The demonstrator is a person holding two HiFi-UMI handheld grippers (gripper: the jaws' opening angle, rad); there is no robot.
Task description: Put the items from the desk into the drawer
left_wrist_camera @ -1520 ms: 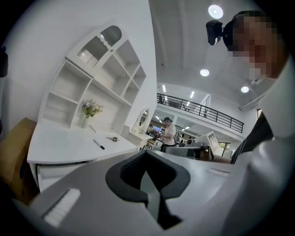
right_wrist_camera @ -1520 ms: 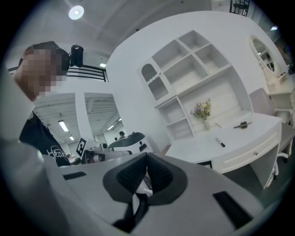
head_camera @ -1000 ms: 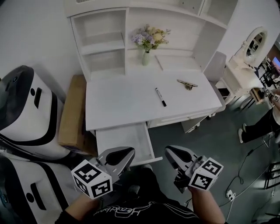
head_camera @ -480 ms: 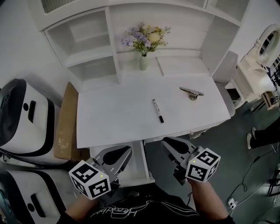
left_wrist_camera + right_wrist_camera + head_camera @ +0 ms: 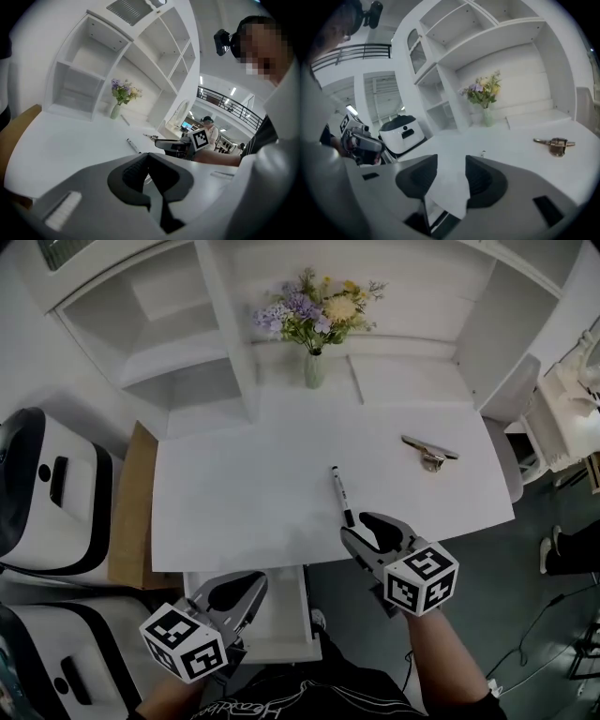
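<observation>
A black-and-white marker pen (image 5: 340,495) lies mid-desk on the white desk (image 5: 234,493), and a brass clip (image 5: 429,452) lies to its right. Below the desk's front edge, the drawer (image 5: 281,615) stands pulled out. My right gripper (image 5: 372,526) is open with nothing in it, hovering over the front edge just short of the pen's near end. My left gripper (image 5: 240,589) hangs over the drawer, tips together, holding nothing. The right gripper view shows the clip (image 5: 553,144) and the pen's tip (image 5: 483,153) beyond the right gripper (image 5: 451,171). The left gripper view has the left gripper (image 5: 149,157) and the pen (image 5: 132,145).
A vase of flowers (image 5: 314,367) stands at the back of the desk under a white shelf unit (image 5: 178,352). Left of the desk are a cardboard box (image 5: 127,512) and two white-and-black machines (image 5: 42,493). A pale chair (image 5: 511,418) sits at the right.
The head view has shifted forward over the desk. My right gripper has moved up from beside the drawer to the desk's front edge near the pen. The left gripper stays over the drawer.
</observation>
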